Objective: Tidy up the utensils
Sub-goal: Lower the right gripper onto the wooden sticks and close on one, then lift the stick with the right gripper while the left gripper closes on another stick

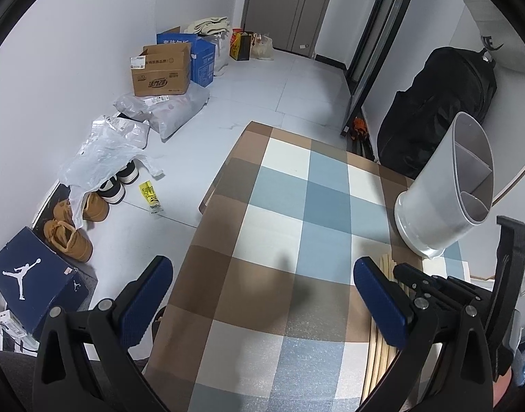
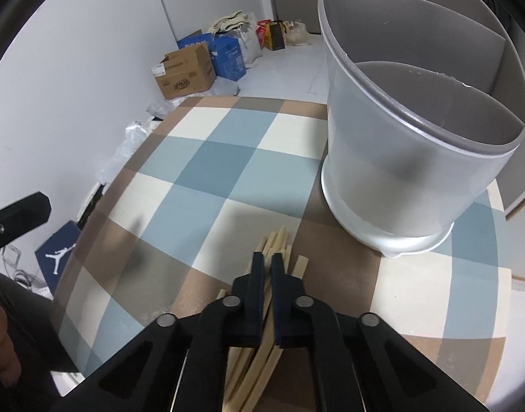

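Note:
A bundle of pale wooden chopsticks [image 2: 279, 243] lies on the checked tablecloth [image 2: 211, 171]. My right gripper [image 2: 267, 261] is shut on one or more of the chopsticks, low over the pile. A grey round utensil holder [image 2: 410, 158] with inner dividers stands upright just beyond, to the right. In the left wrist view my left gripper [image 1: 262, 292] is open and empty above the cloth [image 1: 279, 206]. The holder [image 1: 444, 185] is at the far right there, the chopsticks [image 1: 386, 264] peek beside the right finger, and the right gripper's black frame [image 1: 451, 288] lies over them.
The table's left edge drops to a tiled floor [image 1: 262, 86] with cardboard boxes [image 1: 163, 72], plastic bags [image 1: 104, 151], shoes [image 1: 70, 237] and a blue shoe box [image 1: 32, 281]. A black bag [image 1: 441, 103] leans on the wall behind the holder.

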### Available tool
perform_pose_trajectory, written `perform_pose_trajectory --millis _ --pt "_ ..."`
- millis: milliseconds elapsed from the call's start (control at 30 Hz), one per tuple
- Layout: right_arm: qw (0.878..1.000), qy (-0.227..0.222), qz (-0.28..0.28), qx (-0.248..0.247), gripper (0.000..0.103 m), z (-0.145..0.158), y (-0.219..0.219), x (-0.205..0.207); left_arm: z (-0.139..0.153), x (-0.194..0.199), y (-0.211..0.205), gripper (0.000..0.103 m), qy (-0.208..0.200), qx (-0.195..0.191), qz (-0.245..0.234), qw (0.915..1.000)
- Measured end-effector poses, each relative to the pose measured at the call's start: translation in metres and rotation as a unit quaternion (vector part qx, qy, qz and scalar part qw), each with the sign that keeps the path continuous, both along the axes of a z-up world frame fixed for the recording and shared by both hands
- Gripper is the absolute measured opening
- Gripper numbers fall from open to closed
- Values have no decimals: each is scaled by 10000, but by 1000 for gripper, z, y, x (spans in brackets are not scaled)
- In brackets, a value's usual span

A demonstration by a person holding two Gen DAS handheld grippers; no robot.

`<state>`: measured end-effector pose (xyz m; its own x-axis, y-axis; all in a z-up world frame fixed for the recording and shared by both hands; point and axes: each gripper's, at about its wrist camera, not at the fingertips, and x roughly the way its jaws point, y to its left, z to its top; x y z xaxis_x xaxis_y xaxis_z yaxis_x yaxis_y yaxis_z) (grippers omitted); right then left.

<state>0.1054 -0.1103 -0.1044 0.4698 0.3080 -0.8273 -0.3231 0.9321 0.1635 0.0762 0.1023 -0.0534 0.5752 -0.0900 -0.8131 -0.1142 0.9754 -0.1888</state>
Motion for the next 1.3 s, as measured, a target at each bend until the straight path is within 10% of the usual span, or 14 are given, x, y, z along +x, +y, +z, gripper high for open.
perform_pose_trajectory --millis 400,567,933,1300 --pt "9991 191 -110 368 4 2 -7 5 -2 1 1 102 61 -88 7 9999" --pt "9994 223 3 254 25 -2 -2 5 -2 1 0 102 53 -79 12 10000" --pt "10000 16 45 -56 2 -3 3 2 -1 0 3 102 50 -110 21 9999" --pt "9974 -209 -301 625 0 19 -25 -1 -8 2 -3 102 178 -13 -54 9998"
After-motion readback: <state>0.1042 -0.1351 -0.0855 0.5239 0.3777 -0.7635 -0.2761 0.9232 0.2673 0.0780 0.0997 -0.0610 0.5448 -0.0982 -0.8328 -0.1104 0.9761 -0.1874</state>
